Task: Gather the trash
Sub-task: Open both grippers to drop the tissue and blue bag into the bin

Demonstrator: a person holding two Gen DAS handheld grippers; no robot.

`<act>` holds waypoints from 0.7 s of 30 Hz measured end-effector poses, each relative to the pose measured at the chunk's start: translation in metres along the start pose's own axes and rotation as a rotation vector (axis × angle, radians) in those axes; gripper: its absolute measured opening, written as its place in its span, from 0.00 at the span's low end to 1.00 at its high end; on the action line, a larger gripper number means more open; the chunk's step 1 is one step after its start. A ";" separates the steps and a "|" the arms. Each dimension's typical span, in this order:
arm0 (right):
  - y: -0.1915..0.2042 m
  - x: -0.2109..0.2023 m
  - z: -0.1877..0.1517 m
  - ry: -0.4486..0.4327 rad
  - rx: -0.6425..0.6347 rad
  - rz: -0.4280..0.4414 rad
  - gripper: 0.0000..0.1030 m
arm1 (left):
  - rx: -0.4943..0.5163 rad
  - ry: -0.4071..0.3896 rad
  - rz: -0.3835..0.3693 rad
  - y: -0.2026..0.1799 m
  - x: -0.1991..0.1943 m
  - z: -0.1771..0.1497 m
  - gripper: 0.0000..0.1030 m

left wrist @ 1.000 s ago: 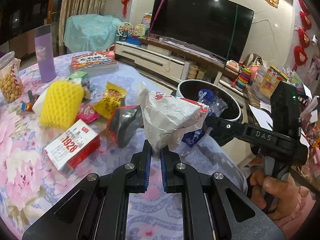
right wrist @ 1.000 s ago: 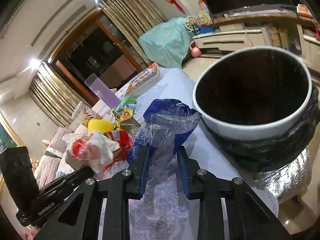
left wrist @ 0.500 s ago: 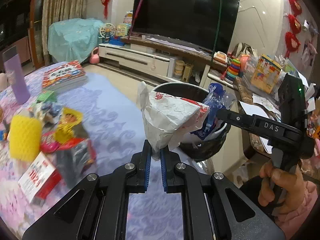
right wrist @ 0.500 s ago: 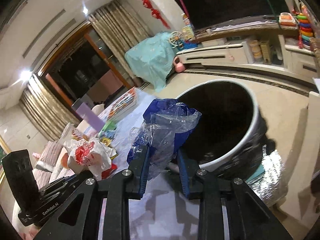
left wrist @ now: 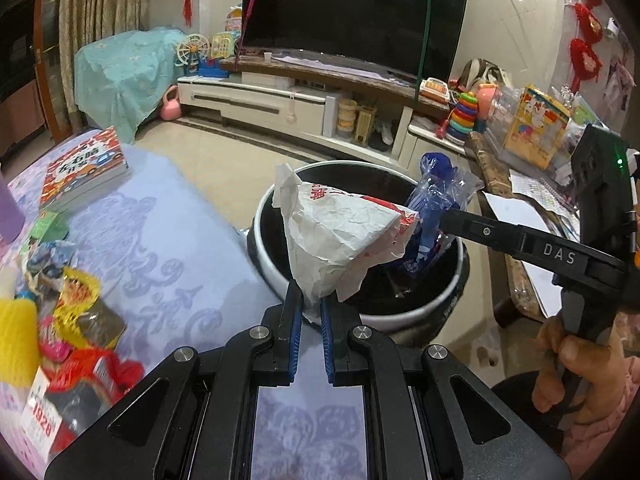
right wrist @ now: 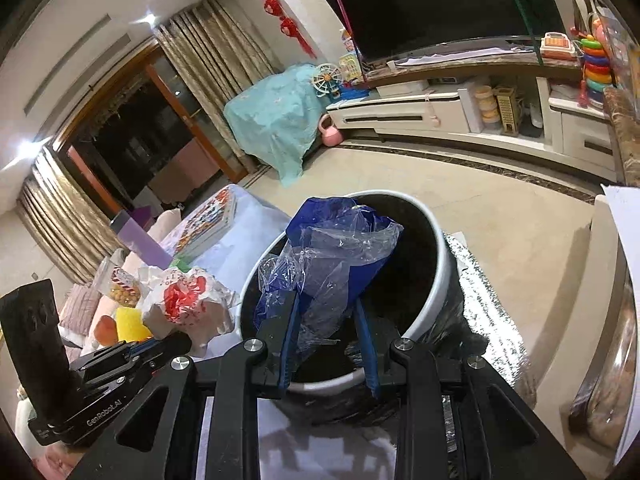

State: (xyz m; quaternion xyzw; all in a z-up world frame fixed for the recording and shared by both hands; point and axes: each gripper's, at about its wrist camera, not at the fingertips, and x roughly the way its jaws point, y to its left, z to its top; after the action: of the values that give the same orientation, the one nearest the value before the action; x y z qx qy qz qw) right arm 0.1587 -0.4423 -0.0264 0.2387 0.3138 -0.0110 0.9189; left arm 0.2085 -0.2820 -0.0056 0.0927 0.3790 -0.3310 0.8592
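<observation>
A: Your left gripper [left wrist: 307, 304] has its jaws pinched nearly together on the bottom corner of the crumpled white paper wrapper [left wrist: 344, 236] — red print on it, and it hangs over the near rim of the trash bin [left wrist: 404, 314].

B: And my right one?

A: Your right gripper [right wrist: 326, 316] looks wider in its own camera. The clear-and-blue plastic bag [right wrist: 332, 248] sits between the jaws and touches the left pad; I can't tell whether the right pad still touches it. The bag is over the bin's dark mouth [right wrist: 404, 248].

B: Where's the bin itself?

A: Just past the edge of the bench [left wrist: 168, 240], lower than the floral cloth, with a dark liner around its white rim.

B: What else lies on the bench?

A: At your left — a yellow foam net [left wrist: 16, 340], a red-and-white 1928 box [left wrist: 44, 416], several snack wrappers [left wrist: 86, 308] and a picture book [left wrist: 84, 168].
</observation>
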 end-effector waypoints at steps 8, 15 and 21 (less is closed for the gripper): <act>-0.003 0.006 0.009 0.033 -0.040 -0.043 0.28 | 0.025 0.030 0.005 -0.009 0.020 0.014 0.09; -0.005 0.009 0.015 0.050 -0.053 -0.062 0.30 | 0.036 0.046 0.009 -0.013 0.031 0.019 0.10; -0.008 0.012 0.020 0.064 -0.058 -0.072 0.37 | 0.019 0.034 0.013 -0.012 0.027 0.018 0.49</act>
State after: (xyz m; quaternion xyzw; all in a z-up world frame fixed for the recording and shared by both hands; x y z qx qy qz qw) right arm 0.1784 -0.4564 -0.0228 0.2010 0.3513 -0.0273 0.9140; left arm 0.2251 -0.3119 -0.0108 0.1091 0.3897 -0.3275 0.8538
